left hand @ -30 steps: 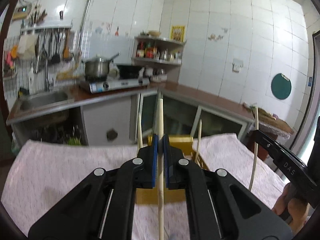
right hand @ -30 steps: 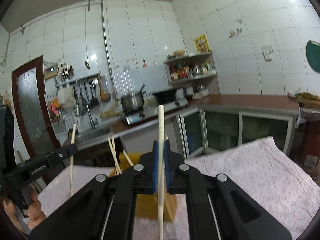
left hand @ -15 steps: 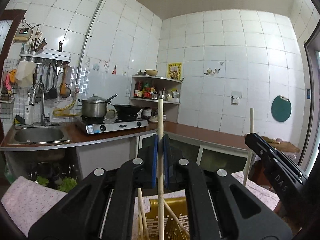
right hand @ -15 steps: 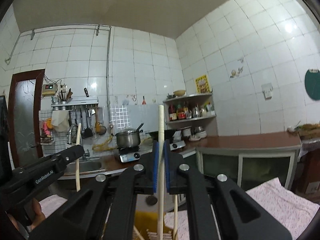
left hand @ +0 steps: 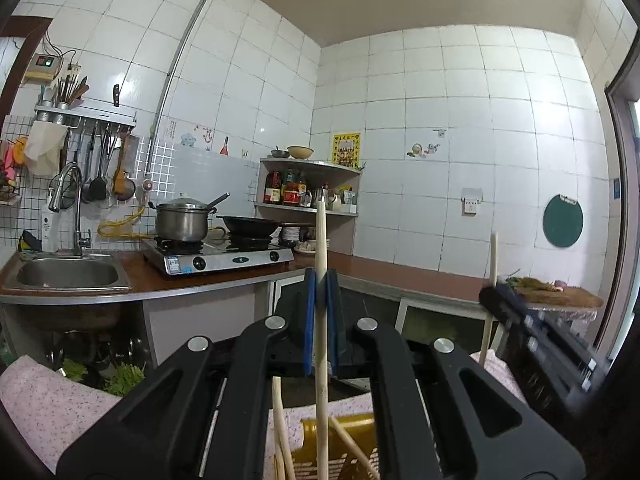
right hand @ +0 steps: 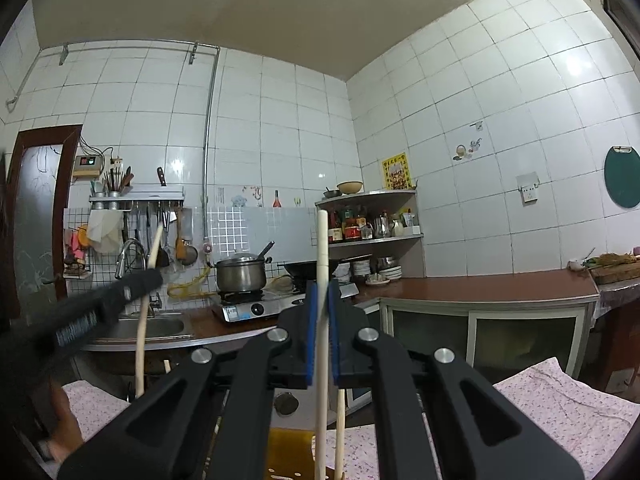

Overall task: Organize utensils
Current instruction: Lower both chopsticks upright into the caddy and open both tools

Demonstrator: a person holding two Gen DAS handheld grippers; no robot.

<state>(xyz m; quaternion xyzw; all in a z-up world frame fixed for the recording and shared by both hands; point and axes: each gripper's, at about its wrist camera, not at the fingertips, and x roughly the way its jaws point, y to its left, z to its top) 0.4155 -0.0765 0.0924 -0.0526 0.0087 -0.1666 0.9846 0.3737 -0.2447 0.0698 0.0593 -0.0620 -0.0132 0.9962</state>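
My left gripper (left hand: 320, 292) is shut on a pale wooden chopstick (left hand: 321, 240) held upright; its lower end reaches down over a yellow slotted basket (left hand: 340, 452) that holds other chopsticks (left hand: 280, 420). My right gripper (right hand: 322, 300) is shut on a second chopstick (right hand: 322, 248), also upright, above the same yellow basket (right hand: 290, 456). The right gripper shows in the left wrist view (left hand: 492, 294) at the right, the left gripper in the right wrist view (right hand: 154, 278) at the left. Both are lifted high, level with the counter.
A pink patterned cloth (right hand: 560, 404) covers the table below. Behind stand a counter (left hand: 400, 272) with a sink (left hand: 64, 274), a gas stove (left hand: 224, 258) carrying a pot and a wok, a corner shelf (left hand: 308, 184) of bottles, and hanging utensils (left hand: 100, 168).
Both grippers have risen and tilted upward with their chopsticks; the table and basket have dropped to the bottom of both views, and the walls and ceiling fill the frames.
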